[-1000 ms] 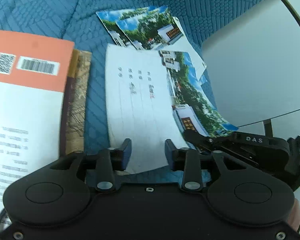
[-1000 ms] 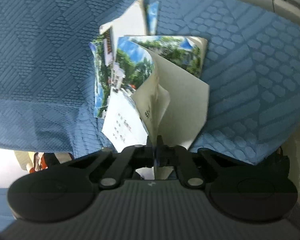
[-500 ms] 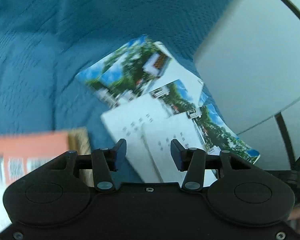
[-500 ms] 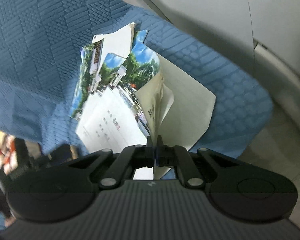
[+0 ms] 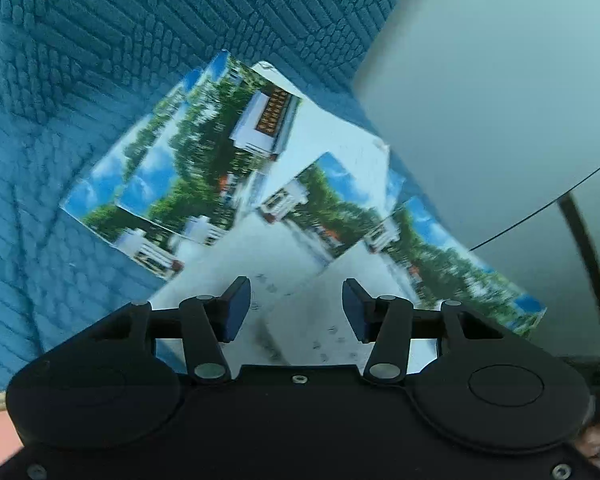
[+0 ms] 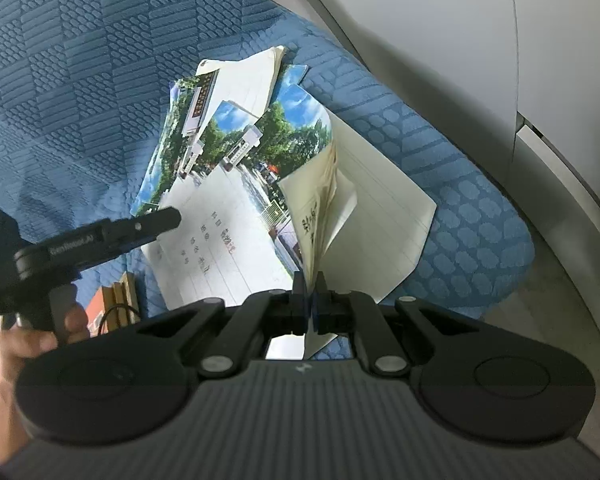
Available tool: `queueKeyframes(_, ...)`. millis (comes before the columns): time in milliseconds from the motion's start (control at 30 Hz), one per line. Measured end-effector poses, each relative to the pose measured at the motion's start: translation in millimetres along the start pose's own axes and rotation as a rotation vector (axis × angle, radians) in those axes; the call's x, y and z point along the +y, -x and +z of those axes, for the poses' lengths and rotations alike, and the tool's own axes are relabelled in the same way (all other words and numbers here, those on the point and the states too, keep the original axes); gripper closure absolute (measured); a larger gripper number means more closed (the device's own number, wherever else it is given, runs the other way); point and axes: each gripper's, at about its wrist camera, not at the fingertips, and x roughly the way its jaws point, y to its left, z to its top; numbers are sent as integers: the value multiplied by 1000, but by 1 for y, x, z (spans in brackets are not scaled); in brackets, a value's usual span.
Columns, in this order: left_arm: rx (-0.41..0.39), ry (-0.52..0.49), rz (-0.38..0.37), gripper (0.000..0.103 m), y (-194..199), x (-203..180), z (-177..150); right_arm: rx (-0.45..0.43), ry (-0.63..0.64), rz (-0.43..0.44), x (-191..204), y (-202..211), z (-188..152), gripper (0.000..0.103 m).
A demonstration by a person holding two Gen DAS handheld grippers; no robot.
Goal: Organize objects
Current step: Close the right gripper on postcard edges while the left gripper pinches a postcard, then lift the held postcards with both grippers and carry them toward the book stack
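Your left claw (image 5: 296,304) had just been widening, empty, above the scattered booklets (image 5: 228,168) on the blue cloth (image 5: 80,60); your right claw (image 6: 310,296) stayed clenched on the open booklet (image 6: 364,216) at their three o'clock; gathering remained unfinished.

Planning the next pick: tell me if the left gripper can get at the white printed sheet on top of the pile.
Probably yes: the left gripper hangs open over the white printed sheet, nothing between.
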Motion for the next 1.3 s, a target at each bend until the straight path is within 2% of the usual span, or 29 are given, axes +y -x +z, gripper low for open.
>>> queueKeyframes(33, 14, 27, -42, 54, -2, 3, 1, -1, -2, 3, -1, 0, 0, 97)
queueKeyframes(133, 28, 52, -85, 53, -2, 9, 2, -8, 1, 7, -2, 1, 1, 97)
queueKeyframes(267, 90, 191, -211, 54, -2, 32, 7, -25, -4, 6, -6, 3, 4, 98)
queueKeyframes(333, 115, 249, -267, 59, -3, 42, 5, -33, -7, 4, -9, 4, 7, 98)
queueKeyframes(400, 149, 307, -339, 78, -7, 51, 3, -37, -9, 7, -11, 4, 9, 98)
queueKeyframes(467, 180, 362, -376, 87, -12, 56, 0, -41, -17, 17, -13, 5, 12, 98)
queueKeyframes(600, 174, 344, -280, 95, -15, 48, -4, -51, -20, 25, -13, 4, 15, 96)
queueKeyframes(700, 144, 356, -267, 97, -9, 40, -8, -62, -35, 23, -13, 7, 17, 94)
queueKeyframes(733, 136, 362, -254, 98, -5, 36, -9, -65, -53, 21, -15, 9, 18, 89)
queueKeyframes(833, 90, 366, -241, 100, 11, 19, -12, -75, -151, 26, -22, 18, 19, 87)
queueKeyframes(900, 70, 379, -242, 101, 18, 11, -16, -95, -220, 22, -27, 27, 20, 81)
queueKeyframes(967, 46, 401, -248, 101, 26, 2, -22, -128, -300, 20, -30, 39, 17, 47)
queueKeyframes(1067, 19, 431, -255, 102, 34, -9, -30, -175, -394, 77, -28, 58, 9, 21)
queueKeyframes(1300, -45, 573, -292, 102, 48, -16, -47, -204, -573, 194, 4, 85, -23, 21)
